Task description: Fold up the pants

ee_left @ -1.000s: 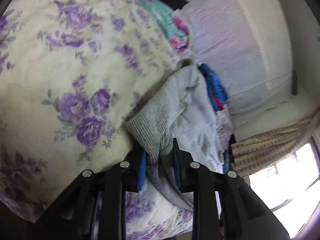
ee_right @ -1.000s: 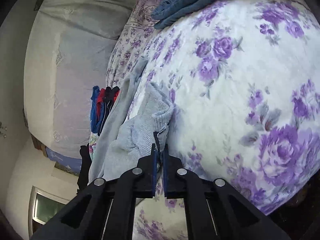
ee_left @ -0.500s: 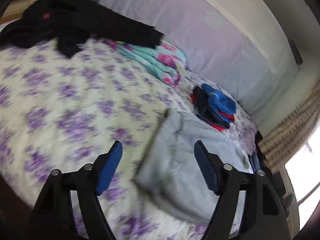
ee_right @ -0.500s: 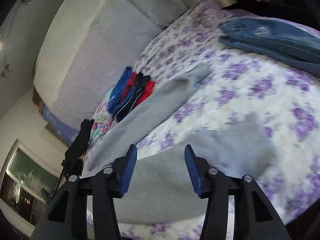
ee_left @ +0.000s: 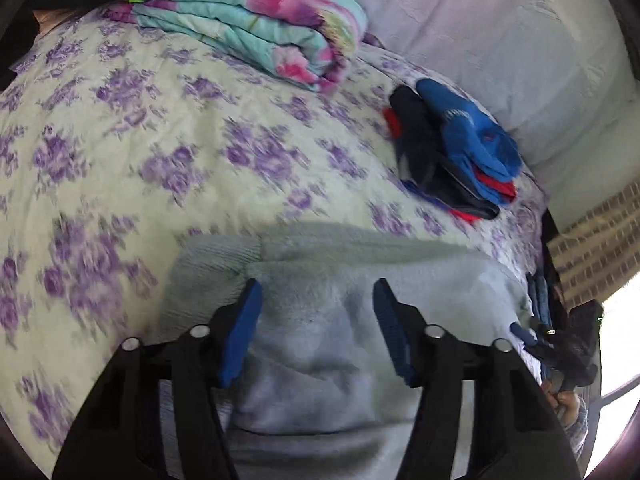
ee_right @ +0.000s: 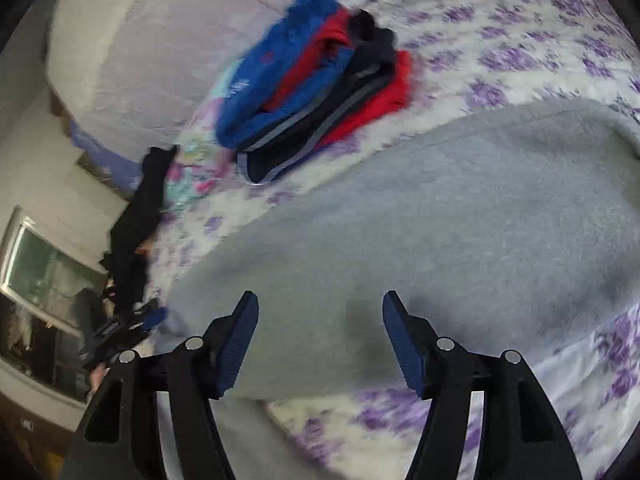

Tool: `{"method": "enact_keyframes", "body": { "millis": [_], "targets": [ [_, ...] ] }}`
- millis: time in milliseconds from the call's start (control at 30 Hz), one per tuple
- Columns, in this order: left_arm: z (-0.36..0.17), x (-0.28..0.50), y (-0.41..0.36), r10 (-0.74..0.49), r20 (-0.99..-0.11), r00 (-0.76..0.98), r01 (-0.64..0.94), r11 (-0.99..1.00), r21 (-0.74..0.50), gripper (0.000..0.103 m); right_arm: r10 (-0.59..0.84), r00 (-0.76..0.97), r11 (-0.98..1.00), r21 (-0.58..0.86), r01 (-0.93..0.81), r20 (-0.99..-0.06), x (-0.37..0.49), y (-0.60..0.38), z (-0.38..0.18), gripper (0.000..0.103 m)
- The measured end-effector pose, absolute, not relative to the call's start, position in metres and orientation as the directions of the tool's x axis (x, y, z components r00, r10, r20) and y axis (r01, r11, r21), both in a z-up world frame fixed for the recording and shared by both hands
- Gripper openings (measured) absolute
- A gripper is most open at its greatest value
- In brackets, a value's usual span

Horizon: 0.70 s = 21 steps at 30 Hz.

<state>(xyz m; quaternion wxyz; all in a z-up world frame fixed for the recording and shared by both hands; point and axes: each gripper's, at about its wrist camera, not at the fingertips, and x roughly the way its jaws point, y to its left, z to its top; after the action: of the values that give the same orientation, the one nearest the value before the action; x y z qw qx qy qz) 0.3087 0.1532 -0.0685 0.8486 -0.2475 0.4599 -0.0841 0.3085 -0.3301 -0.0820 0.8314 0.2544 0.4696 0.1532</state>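
both tongs had let go of the grey pants (ee_left: 320,320) since a second earlier; left gripper (ee_left: 316,320) was closing, right gripper (ee_right: 316,328) opening, neither holding anything, pants flat under both. next i judged i should pinch an edge cleanly.

Left hand-held gripper (ee_left: 316,320): I've got it pitched down, jaws apart and closing, pads clear of anything, nothing pinched. Right hand-held gripper (ee_right: 316,332): same downward pitch, jaws apart and opening, nothing between the pads. In the left wrist view a bit of my other hand (ee_left: 566,400) shows at the right edge.
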Motion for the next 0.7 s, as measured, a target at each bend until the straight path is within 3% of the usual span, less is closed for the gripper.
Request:
{"method": "enact_keyframes", "body": {
  "millis": [67,100,133,167,200,233,267,333,400,500,700],
  "targets": [
    [-0.076,0.317,0.166,-0.380,-0.734,0.563,-0.119,0.841,-0.527,0.034,0.496,0.480,0.813,0.582,0.036,-0.723,0.325,-0.346,-0.105,0.052],
    [-0.078,0.316,0.171,-0.396,-0.723,0.566,-0.123,0.826,-0.549,0.032,0.518,0.482,0.790,0.611,0.048,-0.707,0.325,-0.356,-0.109,0.038],
    [-0.078,0.311,0.175,-0.427,-0.699,0.574,-0.111,0.805,-0.583,0.032,0.534,0.482,0.773,0.632,0.053,-0.694,0.322,-0.362,-0.110,0.036],
    [-0.077,0.304,0.178,-0.450,-0.677,0.582,-0.092,0.790,-0.605,0.032,0.548,0.489,0.761,0.647,0.047,-0.679,0.317,-0.369,-0.105,0.038],
    [-0.073,0.296,0.180,-0.461,-0.663,0.590,-0.077,0.785,-0.614,0.032,0.537,0.511,0.766,0.641,0.038,-0.671,0.307,-0.376,-0.097,0.047],
    [-0.069,0.284,0.184,-0.442,-0.662,0.606,-0.078,0.795,-0.602,0.040,0.519,0.537,0.777,0.628,0.026,-0.664,0.298,-0.383,-0.088,0.058],
    [-0.064,0.272,0.190,-0.402,-0.667,0.627,-0.091,0.813,-0.575,0.056,0.506,0.563,0.788,0.616,0.006,-0.653,0.285,-0.394,-0.077,0.059],
    [-0.055,0.251,0.203,-0.321,-0.676,0.663,-0.128,0.842,-0.524,0.070,0.479,0.607,0.795,0.606,0.005,-0.634,0.262,-0.420,-0.061,0.062],
    [-0.048,0.241,0.218,-0.314,-0.673,0.670,-0.120,0.848,-0.516,0.070,0.420,0.639,0.813,0.580,0.051,-0.645,0.247,-0.451,-0.048,0.069],
    [-0.044,0.251,0.234,-0.268,-0.698,0.664,-0.160,0.861,-0.483,0.070,0.325,0.686,0.812,0.564,0.151,-0.651,0.248,-0.499,-0.037,0.069],
    [-0.064,0.300,0.235,-0.315,-0.754,0.576,-0.166,0.859,-0.485,0.071,0.273,0.713,0.741,0.614,0.272,-0.645,0.283,-0.571,-0.048,0.069]
  ]
}}
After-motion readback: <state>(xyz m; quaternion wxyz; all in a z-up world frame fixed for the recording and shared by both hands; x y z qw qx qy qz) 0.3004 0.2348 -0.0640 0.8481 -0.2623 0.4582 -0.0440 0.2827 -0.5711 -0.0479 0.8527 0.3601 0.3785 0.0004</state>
